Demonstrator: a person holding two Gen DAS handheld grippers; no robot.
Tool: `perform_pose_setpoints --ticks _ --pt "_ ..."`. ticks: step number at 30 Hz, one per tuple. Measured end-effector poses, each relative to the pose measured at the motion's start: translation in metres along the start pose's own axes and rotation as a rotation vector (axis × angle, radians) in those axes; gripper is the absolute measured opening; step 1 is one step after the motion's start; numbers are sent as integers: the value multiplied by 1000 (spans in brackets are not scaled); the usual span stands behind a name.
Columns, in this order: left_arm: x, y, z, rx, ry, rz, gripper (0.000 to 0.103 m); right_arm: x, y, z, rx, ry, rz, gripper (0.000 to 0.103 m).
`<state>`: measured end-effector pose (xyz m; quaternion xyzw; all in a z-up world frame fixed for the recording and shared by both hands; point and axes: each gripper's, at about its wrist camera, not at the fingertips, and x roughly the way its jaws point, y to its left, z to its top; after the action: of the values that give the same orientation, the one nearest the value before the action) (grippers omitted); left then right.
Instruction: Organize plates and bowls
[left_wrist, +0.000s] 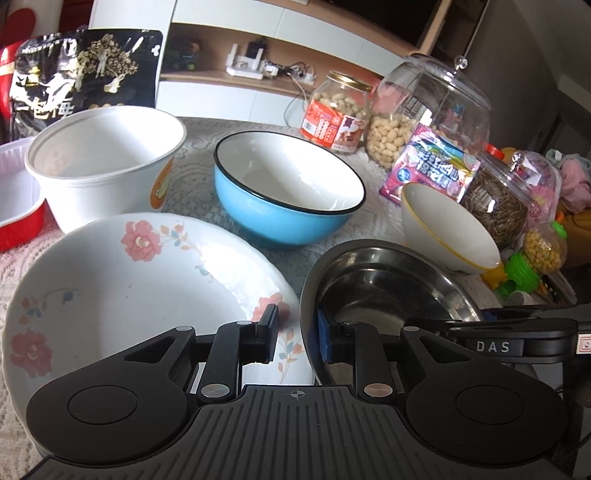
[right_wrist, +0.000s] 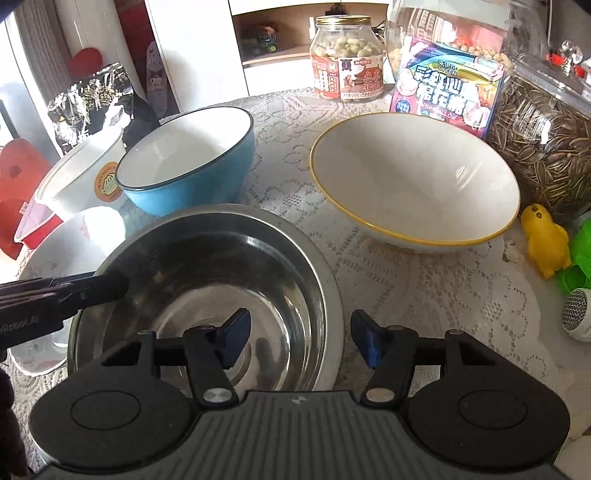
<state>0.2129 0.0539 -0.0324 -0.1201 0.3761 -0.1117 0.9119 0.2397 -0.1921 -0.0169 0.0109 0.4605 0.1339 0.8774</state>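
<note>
A steel bowl (left_wrist: 384, 291) sits beside a floral plate (left_wrist: 122, 291). My left gripper (left_wrist: 297, 334) straddles the steel bowl's left rim, one finger over the plate, one inside the bowl, jaws apart. My right gripper (right_wrist: 299, 338) is open around the steel bowl's (right_wrist: 207, 280) right rim, one finger inside, one outside. A blue bowl (left_wrist: 288, 192) and a white yellow-rimmed bowl (left_wrist: 447, 229) stand behind; they also show in the right wrist view as the blue bowl (right_wrist: 188, 158) and the white bowl (right_wrist: 413, 177). A white paper bowl (left_wrist: 103, 162) stands at the left.
Snack jars (left_wrist: 338, 110), a marshmallow bag (left_wrist: 430, 166), a seed jar (right_wrist: 543, 144) and a black bag (left_wrist: 81, 70) line the back of the lace-covered table (right_wrist: 424, 295). A yellow toy (right_wrist: 546, 240) and green toy (left_wrist: 521, 273) lie right. A red-and-white tray (left_wrist: 14, 199) sits left.
</note>
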Motion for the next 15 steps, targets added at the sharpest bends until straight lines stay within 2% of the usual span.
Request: perform_pose_setpoints --ticks 2,4,5,11,14,15 --pt "-2 -1 -2 12 -12 -25 26 2 1 0 20 1 11 57" --pt "-7 1 -1 -3 -19 -80 26 2 4 -2 37 -3 25 58" --pt "-9 2 -1 -15 -17 -100 29 1 8 -3 41 -10 10 58" --pt "-15 3 -2 -68 2 -105 30 -24 12 -5 58 -63 32 58" --pt "-32 9 3 -72 -55 -90 30 -38 24 3 46 -115 45 59" --pt "-40 12 6 -82 -75 -98 30 -41 30 7 38 -125 55 63"
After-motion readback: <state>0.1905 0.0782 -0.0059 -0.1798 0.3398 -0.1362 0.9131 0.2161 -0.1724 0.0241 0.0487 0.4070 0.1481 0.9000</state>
